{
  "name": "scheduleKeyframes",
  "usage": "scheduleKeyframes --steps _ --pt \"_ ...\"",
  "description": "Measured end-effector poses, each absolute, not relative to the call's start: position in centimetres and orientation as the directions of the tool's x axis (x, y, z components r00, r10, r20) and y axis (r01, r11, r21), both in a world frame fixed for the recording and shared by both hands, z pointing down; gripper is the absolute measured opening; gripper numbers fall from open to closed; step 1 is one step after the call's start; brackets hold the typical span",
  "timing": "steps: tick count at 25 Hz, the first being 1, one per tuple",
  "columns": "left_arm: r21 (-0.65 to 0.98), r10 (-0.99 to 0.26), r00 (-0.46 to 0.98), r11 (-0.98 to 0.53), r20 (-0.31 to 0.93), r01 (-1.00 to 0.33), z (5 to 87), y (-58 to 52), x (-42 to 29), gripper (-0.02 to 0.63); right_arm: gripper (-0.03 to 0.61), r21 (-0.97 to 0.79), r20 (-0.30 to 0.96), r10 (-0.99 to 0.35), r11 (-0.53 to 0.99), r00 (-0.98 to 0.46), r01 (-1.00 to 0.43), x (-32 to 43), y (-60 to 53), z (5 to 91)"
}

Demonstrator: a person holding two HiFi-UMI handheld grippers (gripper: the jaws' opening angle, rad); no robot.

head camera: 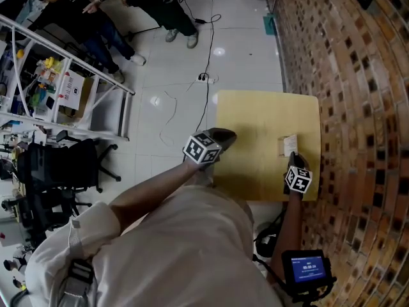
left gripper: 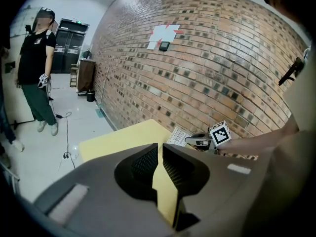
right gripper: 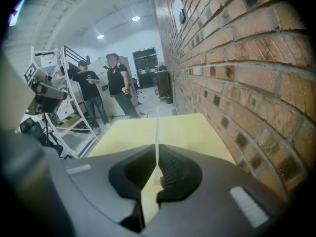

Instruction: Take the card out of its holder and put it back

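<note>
A thin white printed card (head camera: 289,144) is at the right side of the yellow table (head camera: 255,110). My right gripper (head camera: 293,156) is shut on its near edge. In the right gripper view the card (right gripper: 157,132) shows edge-on as a pale line running forward from the closed jaws of the right gripper (right gripper: 157,149). The left gripper view shows the card (left gripper: 178,135) and the right gripper (left gripper: 190,140) from the side. I cannot tell the card from its holder. My left gripper (head camera: 223,135) hovers at the table's left edge, and its jaws (left gripper: 160,146) stand together with nothing between them.
A brick wall (head camera: 358,107) runs close along the table's right side. Left of the table are a tiled floor with a cable (head camera: 206,75), a metal rack (head camera: 57,88) and a black office chair (head camera: 57,165). People (head camera: 160,5) stand at the back. A device with a blue screen (head camera: 307,270) is below the table.
</note>
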State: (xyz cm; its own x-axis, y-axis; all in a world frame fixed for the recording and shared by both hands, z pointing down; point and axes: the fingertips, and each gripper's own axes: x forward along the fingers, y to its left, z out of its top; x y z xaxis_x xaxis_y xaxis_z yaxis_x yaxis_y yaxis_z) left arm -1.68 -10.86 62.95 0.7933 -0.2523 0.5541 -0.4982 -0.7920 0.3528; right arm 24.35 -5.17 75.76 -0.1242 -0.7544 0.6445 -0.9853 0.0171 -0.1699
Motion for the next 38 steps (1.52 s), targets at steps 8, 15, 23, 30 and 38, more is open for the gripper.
scheduleKeyframes --steps 8,15,23,30,38 --pt "0.351 -0.246 0.792 -0.795 0.558 -0.495 63.0 -10.6 -1.8 0.049 0.015 -0.173 0.644 -0.755 0.013 -0.123 -0.985 24.6 -5.6 76.1" --pt "0.339 -0.261 0.788 -0.795 0.558 -0.503 62.5 -11.0 -2.4 0.049 0.014 -0.172 0.649 -0.751 0.012 -0.123 -0.985 24.3 -5.6 76.7" --pt "0.34 -0.259 0.787 -0.794 0.56 -0.504 62.5 -10.8 -2.6 0.049 0.014 -0.174 0.66 -0.742 0.002 -0.119 -0.985 24.3 -5.4 77.5" --pt "0.342 -0.258 0.786 -0.793 0.561 -0.505 62.6 -10.7 -2.7 0.049 0.014 -0.18 0.674 -0.73 -0.008 -0.117 -0.984 24.2 -4.8 78.5" --pt "0.354 -0.239 0.789 -0.793 0.566 -0.495 63.3 -10.3 -2.3 0.049 0.014 -0.188 0.681 -0.723 -0.02 -0.116 -0.982 24.1 -4.5 79.2"
